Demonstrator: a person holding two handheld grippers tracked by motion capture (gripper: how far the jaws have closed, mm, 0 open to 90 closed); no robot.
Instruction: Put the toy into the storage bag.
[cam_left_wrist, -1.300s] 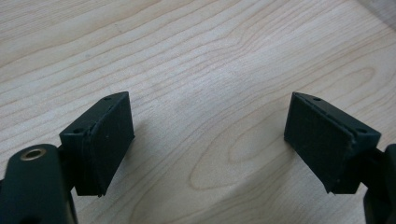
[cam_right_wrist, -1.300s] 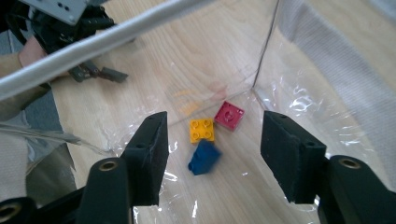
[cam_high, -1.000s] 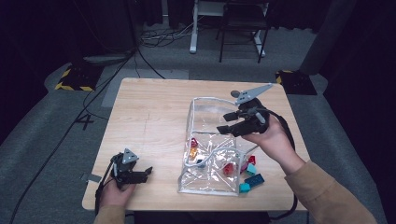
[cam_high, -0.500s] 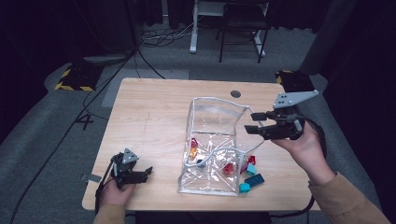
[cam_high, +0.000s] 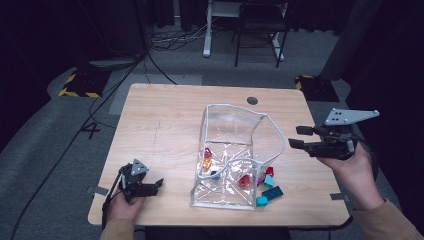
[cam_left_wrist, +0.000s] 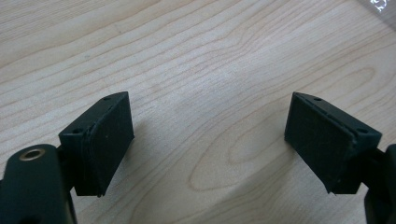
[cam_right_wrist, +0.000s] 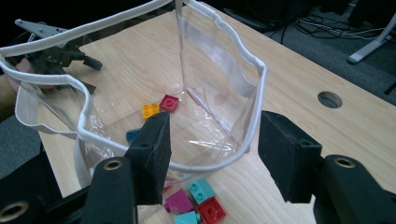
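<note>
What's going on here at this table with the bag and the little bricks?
A person holds a claw in each hand at a wooden table. A clear plastic bag stands open in the middle with a few toy bricks inside; more bricks lie on the table beside it. The right claw is open and empty, raised to the right of the bag. The left claw rests open near the table's front edge, holding nothing.

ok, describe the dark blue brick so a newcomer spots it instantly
Start at the clear bag mid-table. Loose bricks lie outside its near right corner. The dark blue brick is the long one there, beside two shorter teal bricks.
</note>
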